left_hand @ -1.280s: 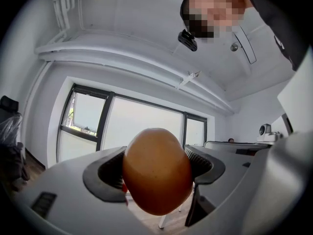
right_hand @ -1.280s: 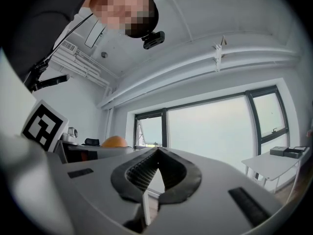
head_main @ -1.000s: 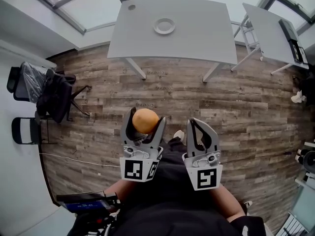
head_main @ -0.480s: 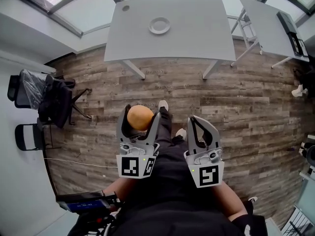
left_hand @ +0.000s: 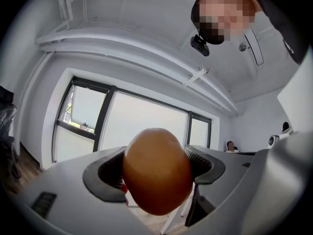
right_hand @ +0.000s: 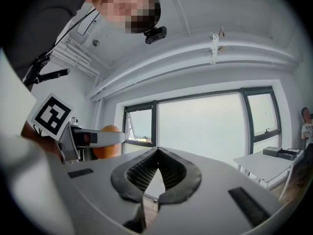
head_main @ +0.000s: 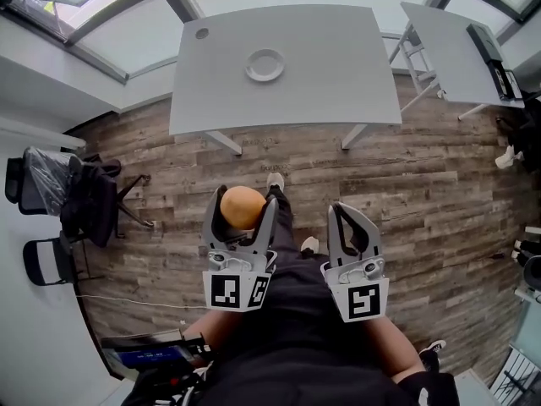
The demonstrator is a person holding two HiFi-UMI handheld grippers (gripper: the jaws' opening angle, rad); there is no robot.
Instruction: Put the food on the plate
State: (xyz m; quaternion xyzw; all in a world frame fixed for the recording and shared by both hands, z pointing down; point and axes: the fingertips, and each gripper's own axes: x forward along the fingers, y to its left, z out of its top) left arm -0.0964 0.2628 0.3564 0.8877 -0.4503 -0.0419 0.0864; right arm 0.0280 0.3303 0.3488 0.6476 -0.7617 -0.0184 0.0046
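My left gripper (head_main: 242, 206) is shut on a round orange-brown bun (head_main: 242, 206), held in front of the person above the wooden floor. In the left gripper view the bun (left_hand: 157, 170) fills the gap between the jaws. My right gripper (head_main: 352, 227) is beside it, shut with nothing in it; its pads (right_hand: 146, 173) meet at their tips. The bun (right_hand: 108, 142) also shows at the left of the right gripper view. A small white plate (head_main: 265, 64) sits on the grey table (head_main: 338, 66), well ahead of both grippers.
A second grey table (head_main: 448, 45) stands at the right with a dark device on it. Two black chairs (head_main: 63, 197) are at the left by the wall. Table legs (head_main: 221, 142) stand on the wood floor between me and the plate.
The view has tilted, so the table and plate sit lower in the frame. Both grippers keep their pose; the bun stays in the left one.
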